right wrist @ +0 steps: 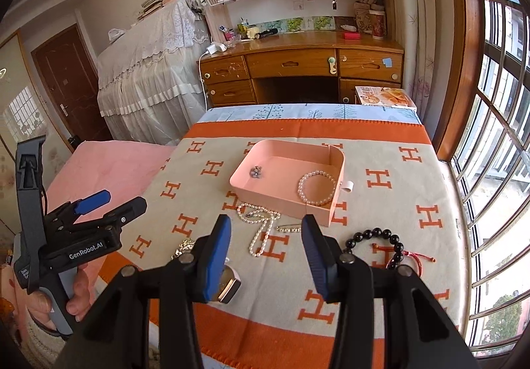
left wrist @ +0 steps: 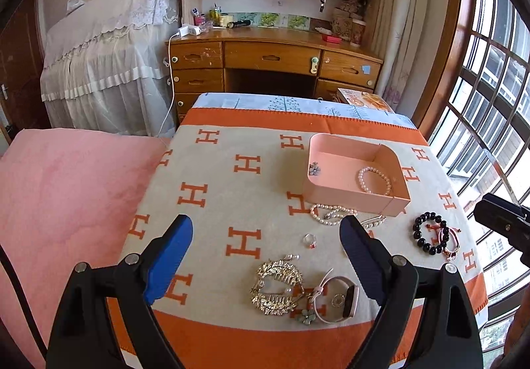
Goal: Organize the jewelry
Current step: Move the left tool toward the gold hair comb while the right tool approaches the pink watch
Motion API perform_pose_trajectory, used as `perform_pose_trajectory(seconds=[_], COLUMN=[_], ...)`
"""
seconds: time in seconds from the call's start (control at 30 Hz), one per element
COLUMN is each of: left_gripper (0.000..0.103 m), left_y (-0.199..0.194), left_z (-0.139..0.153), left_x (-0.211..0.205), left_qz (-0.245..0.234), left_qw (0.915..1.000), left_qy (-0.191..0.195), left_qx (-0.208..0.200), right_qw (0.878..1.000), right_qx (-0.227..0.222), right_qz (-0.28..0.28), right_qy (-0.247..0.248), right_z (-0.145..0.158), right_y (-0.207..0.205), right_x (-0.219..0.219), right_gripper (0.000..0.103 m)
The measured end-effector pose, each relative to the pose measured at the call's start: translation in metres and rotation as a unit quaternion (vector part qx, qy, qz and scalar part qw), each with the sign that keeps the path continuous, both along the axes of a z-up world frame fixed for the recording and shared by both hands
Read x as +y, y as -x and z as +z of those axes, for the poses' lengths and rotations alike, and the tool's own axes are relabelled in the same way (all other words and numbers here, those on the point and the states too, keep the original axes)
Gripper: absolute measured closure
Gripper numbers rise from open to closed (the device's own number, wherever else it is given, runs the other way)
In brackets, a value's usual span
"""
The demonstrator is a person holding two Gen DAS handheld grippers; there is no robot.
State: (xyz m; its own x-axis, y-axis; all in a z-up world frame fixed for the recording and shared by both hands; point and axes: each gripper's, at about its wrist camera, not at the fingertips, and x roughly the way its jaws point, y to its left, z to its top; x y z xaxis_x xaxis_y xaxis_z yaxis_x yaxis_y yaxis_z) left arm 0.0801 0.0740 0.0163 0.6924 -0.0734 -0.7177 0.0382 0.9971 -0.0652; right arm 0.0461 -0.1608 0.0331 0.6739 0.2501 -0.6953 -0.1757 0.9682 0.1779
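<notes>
My right claw [right wrist: 266, 238], half spread and empty, hovers with the pearl necklace [right wrist: 260, 226] lying lengthwise just ahead.

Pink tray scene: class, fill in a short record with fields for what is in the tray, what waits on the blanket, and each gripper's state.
tray: pink tray, open top, on the H-patterned blanket
in tray: pearl bracelet; small flower piece
on blanket: pearl necklace; black bead bracelet; ring; gold hair clip
left gripper: open, empty
right gripper: open, empty
</notes>
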Motion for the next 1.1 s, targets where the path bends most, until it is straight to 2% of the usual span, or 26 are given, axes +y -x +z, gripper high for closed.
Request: perform_pose_trajectory(seconds=[0.4,0.73,0.93,1.1], left_gripper=[0.014,0.014,0.014,0.014], left_y=[0.039,0.047,0.046,0.043], left_z=[-0.018,-0.06,-0.086,-0.104], left_x=[0.013,0.023,0.032,0.038], left_qz=[-0.006,-0.023,-0.027,-0.023], left_qw=[0.9997,0.9978,0.996,0.9949], left_qy=[-0.022,-0.033,-0.038,-0.02], left_qx=[0.01,0.052,0.076,0.096], right_qw=[0.999,0.996,0.994,0.991], right_qx=[0.009,0.055,0.075,0.095], right_qz=[0.041,0.067,0.079,0.091], right_qy=[0.021,0.004,0.019,0.032], right_z=[-0.025,-0.066,-0.087,-0.102], right_y=[0.032,0.03,0.026,0.021], right_x=[0.035,0.053,0.064,0.072], right_gripper=[0.058,0.058,0.058,0.058])
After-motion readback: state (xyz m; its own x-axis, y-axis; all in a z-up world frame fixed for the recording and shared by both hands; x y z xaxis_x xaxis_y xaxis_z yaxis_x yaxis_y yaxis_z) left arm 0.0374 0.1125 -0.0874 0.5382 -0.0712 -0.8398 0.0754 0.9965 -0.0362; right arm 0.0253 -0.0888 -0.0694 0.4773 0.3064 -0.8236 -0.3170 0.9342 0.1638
